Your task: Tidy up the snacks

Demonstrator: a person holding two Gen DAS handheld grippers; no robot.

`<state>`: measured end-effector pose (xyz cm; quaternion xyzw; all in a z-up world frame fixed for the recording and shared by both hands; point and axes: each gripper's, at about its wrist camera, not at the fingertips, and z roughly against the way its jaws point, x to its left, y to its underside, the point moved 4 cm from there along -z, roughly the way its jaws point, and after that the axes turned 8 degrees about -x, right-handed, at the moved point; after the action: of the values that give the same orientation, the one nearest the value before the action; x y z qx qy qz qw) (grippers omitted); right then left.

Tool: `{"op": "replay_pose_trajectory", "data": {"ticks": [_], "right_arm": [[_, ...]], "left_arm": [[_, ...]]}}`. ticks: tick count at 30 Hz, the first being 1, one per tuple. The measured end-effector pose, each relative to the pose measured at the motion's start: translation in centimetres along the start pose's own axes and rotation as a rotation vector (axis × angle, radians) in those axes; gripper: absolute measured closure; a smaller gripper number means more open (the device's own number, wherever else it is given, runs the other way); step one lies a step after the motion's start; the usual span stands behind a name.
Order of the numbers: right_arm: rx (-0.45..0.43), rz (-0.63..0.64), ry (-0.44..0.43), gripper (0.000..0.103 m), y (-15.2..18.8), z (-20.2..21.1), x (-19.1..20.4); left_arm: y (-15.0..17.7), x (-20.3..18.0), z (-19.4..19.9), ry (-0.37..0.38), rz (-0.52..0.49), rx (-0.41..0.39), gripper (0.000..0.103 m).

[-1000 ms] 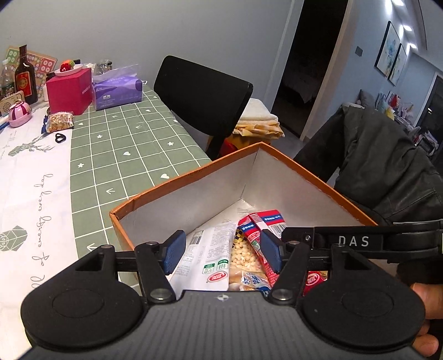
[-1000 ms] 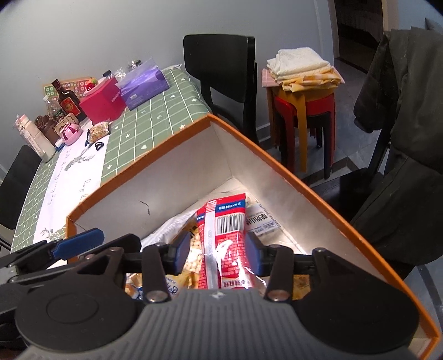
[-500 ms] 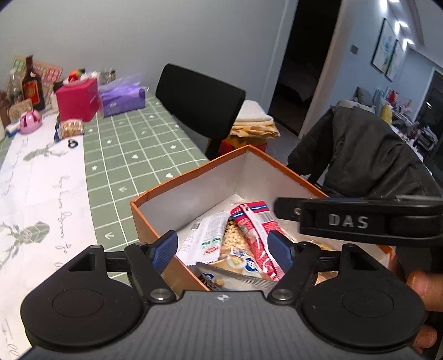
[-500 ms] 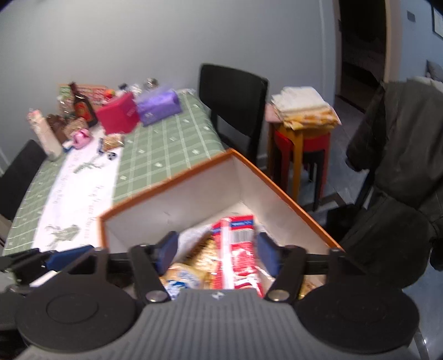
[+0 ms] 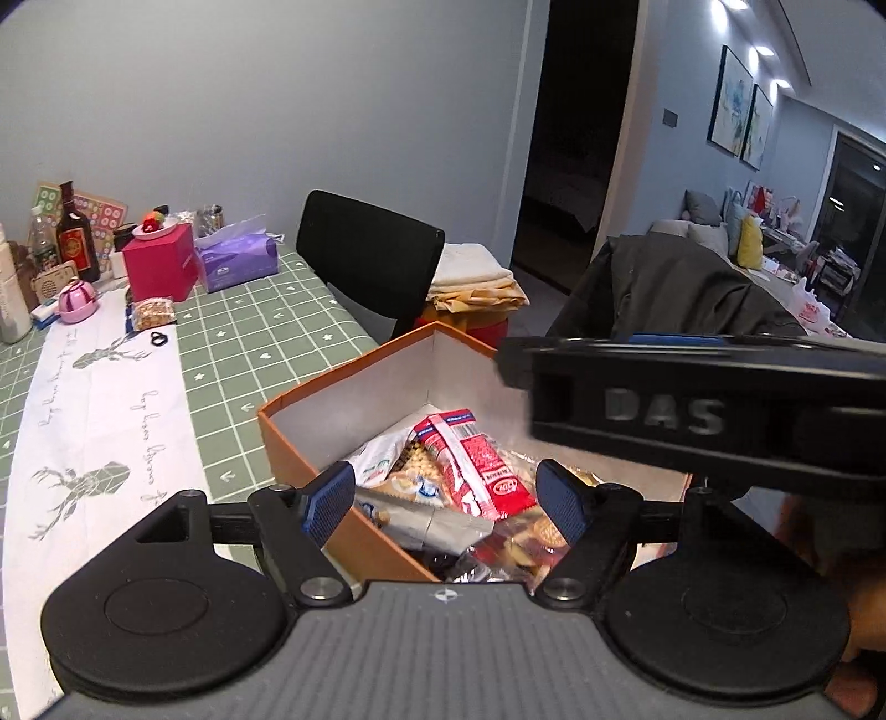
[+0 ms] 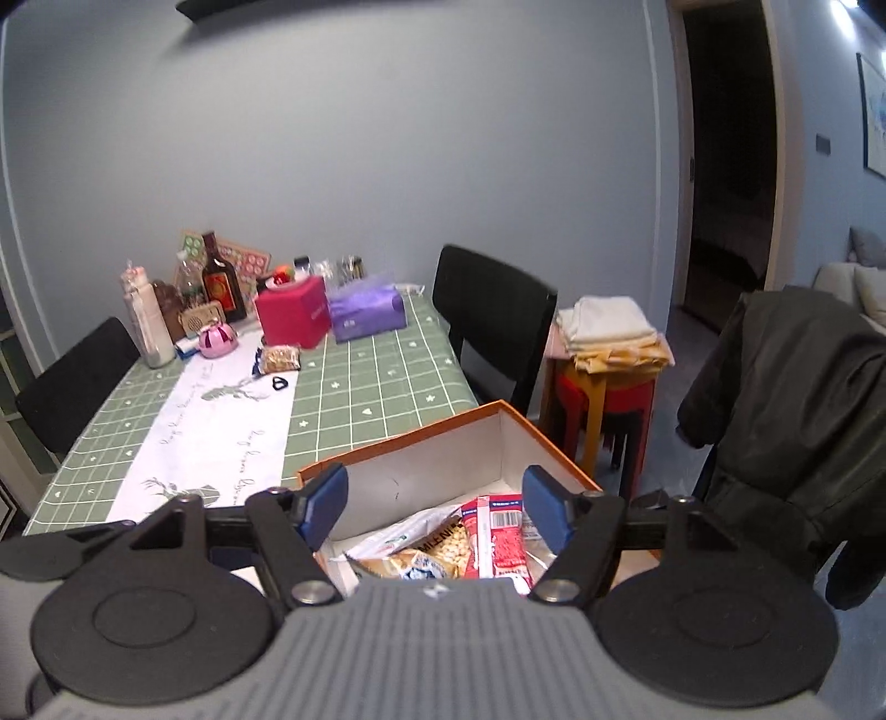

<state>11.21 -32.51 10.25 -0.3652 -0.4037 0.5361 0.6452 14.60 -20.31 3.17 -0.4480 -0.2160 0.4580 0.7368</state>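
Snack packets (image 5: 443,487) heaped in orange box (image 5: 299,471) at corner of surface (image 5: 232,354). Left view alone shows right claw's blurred body (image 5: 692,415) and cracker pack, probably round biscuits. Both claws, left (image 5: 443,501) and right (image 6: 434,507), farther above box than before, jaws just opening, nothing between. Red packet (image 6: 495,540) long axis points toward far box corner.

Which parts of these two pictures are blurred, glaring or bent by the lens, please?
Left wrist view: the right tool crossing the frame is smeared by motion, ceiling lights flare, and the doorway is black. Right wrist view: soft all over, the wall's edges bow under the fisheye, and the snacks in the orange box sit in dim light.
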Motion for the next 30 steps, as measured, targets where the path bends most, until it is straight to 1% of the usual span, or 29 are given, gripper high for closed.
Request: {"op": "replay_pose_trajectory", "data": {"ticks": [2,3,5,6,9,10,11,13,15,21,24,30], "right_arm": [[-0.04,-0.012,-0.002,0.029,0.5,2.0,-0.4],[-0.066,-0.012,0.01,0.027,0.8,2.9,-0.6],[-0.107,-0.013,0.031,0.019,1.5,4.6,-1.0],[-0.121,-0.019,0.037,0.019,1.9,5.4,-1.2],[-0.142,-0.025,0.053,0.011,2.9,7.1,-1.7],[-0.144,-0.027,0.06,0.008,3.3,7.5,-1.9],[-0.141,-0.03,0.065,0.007,3.6,7.9,-2.2],[-0.128,-0.038,0.078,0.004,4.0,8.3,-2.6],[-0.108,-0.039,0.1,0.003,4.4,8.7,-2.9],[0.009,-0.044,0.138,0.003,5.7,7.4,-3.3],[0.068,-0.037,0.168,0.003,6.2,6.4,-3.4],[0.173,-0.051,0.187,0.003,7.4,5.1,-4.4]], "left_arm": [[0.5,-0.1,0.6,-0.028,0.01,-0.002,0.015],[0.8,-0.3,0.9,-0.044,0.019,-0.001,0.015],[1.2,-0.6,1.5,-0.053,0.033,0.001,0.015],[1.3,-0.6,1.9,-0.058,0.036,-0.002,0.015],[2.0,-0.8,2.9,-0.087,0.047,-0.023,0.012],[2.2,-0.9,3.0,-0.093,0.047,-0.021,0.011],[2.5,-1.0,3.0,-0.1,0.046,-0.011,0.011],[3.0,-1.2,3.1,-0.112,0.031,0.013,0.011],[3.5,-1.6,3.2,-0.125,0.012,0.022,0.011],[4.2,-2.3,2.3,-0.14,-0.03,0.042,0.01],[4.7,-2.0,1.4,-0.172,-0.02,0.079,0.008],[5.6,-2.3,0.1,-0.22,-0.064,0.149,0.008]]}}
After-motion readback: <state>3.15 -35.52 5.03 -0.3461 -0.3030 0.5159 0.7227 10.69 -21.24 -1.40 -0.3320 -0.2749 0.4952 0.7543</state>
